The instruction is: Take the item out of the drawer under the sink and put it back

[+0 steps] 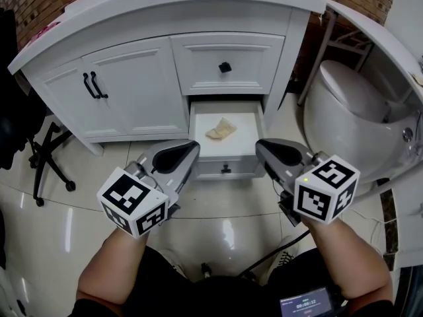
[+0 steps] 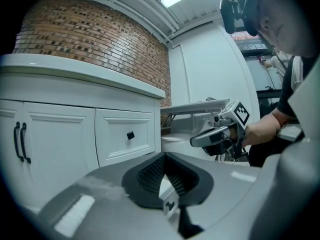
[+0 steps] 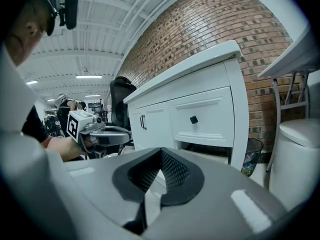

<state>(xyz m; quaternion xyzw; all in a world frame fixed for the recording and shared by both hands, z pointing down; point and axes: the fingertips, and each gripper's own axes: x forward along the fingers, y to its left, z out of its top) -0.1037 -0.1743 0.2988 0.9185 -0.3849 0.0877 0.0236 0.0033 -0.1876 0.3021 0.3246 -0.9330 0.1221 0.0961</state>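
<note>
The bottom drawer [image 1: 225, 159] of the white vanity [image 1: 132, 84] stands pulled out. A crumpled beige item [image 1: 221, 129] lies inside it on the white floor of the drawer. My left gripper [image 1: 190, 149] hovers shut and empty at the drawer's front left corner. My right gripper [image 1: 262, 145] hovers shut and empty at the front right corner. In the left gripper view the left gripper [image 2: 164, 155] has its pads meeting at the tip, with the right gripper [image 2: 210, 136] beyond. In the right gripper view the right gripper [image 3: 161, 150] is likewise closed, and the left gripper [image 3: 107, 133] shows at left.
A shut upper drawer [image 1: 225, 66] with a black knob sits above the open one. Double cabinet doors [image 1: 112, 88] are to the left. A white toilet [image 1: 347, 114] stands close on the right, an office chair [image 1: 46, 154] on the left. A waste bin [image 3: 251, 155] sits beside the vanity.
</note>
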